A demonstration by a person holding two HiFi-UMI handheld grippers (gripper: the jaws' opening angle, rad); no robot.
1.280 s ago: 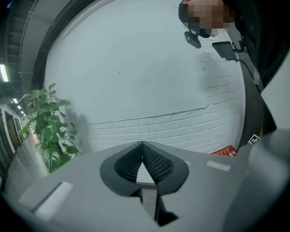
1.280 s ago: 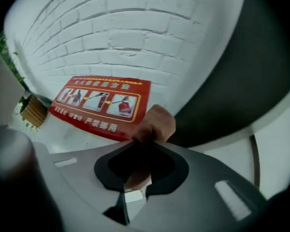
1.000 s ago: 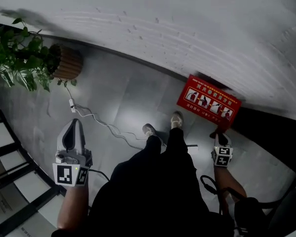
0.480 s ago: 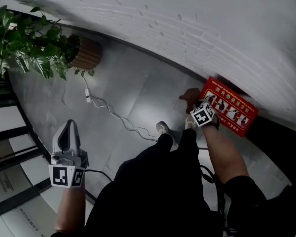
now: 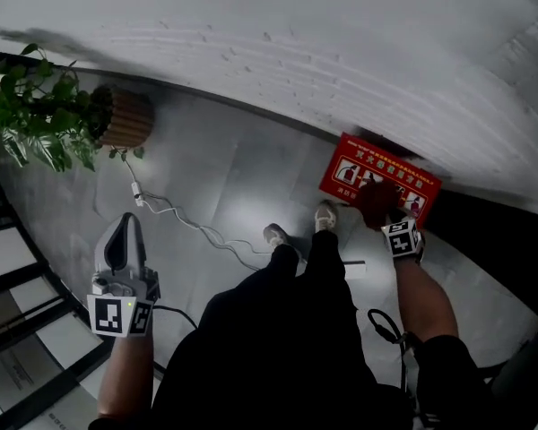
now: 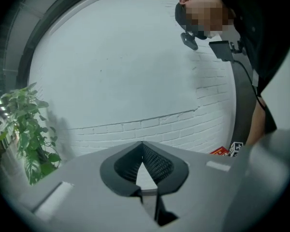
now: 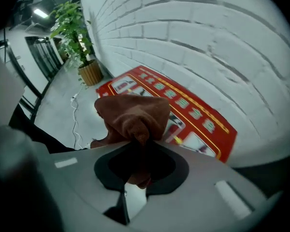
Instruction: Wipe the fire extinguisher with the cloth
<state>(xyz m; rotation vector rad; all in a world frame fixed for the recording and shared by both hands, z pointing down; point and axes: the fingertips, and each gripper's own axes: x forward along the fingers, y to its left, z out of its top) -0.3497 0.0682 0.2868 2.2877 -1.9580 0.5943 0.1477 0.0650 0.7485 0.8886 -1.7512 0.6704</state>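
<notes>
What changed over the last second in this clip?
The right gripper, shut on the brown cloth, swung from below the red box to its left edge, then back over its front. Nothing was taken hold of or let go. The left gripper stayed shut and empty at the left; the plant and cable stayed put.

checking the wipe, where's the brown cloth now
Head view, right side: brown cloth pinched in the right tool, over the red fire extinguisher box by the brick wall.
</notes>
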